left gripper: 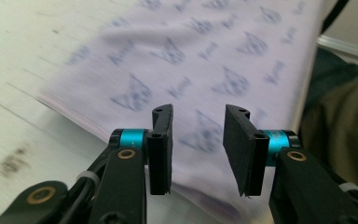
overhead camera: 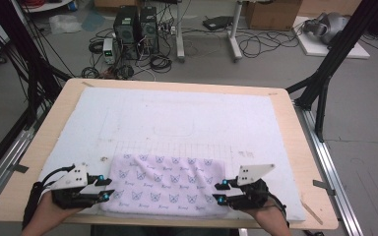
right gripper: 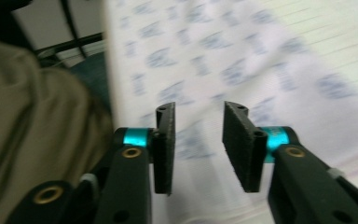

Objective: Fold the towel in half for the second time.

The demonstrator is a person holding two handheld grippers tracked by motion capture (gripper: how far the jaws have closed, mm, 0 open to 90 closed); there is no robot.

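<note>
- Cloth (overhead camera: pixel 163 184): pale lilac fabric printed with small blue cat-face motifs, lying folded in a rough rectangle along the near edge of the table, midway between the near-left and near-right corners. Surface slightly rumpled; its long sides run parallel to the near edge.
- White pad (overhead camera: pixel 177 118): covers most of the wooden table (overhead camera: pixel 295 147) and carries the cloth; faint pencil grid lines and a drawn outline mark its middle and far part, which is bare.
- Left gripper (overhead camera: pixel 104 189): held in the person's left hand at the cloth's left short end, near the near-left corner. Jaws stand apart, nothing between them; in the left gripper view they point across the cloth edge, just above it.
- Right gripper (overhead camera: pixel 219 192): held in the right hand at the cloth's right short end. Jaws likewise apart and empty; the right gripper view is motion-blurred, cloth beneath the jaws.
- Placement, judged: the grippers face each other at opposite ends, likely so each can take one end for a lift or fold.
- Containers: none on the table.
- Floor beyond the far edge: computer towers (overhead camera: pixel 137 29), cables, a cardboard box (overhead camera: pixel 270 14).
</note>
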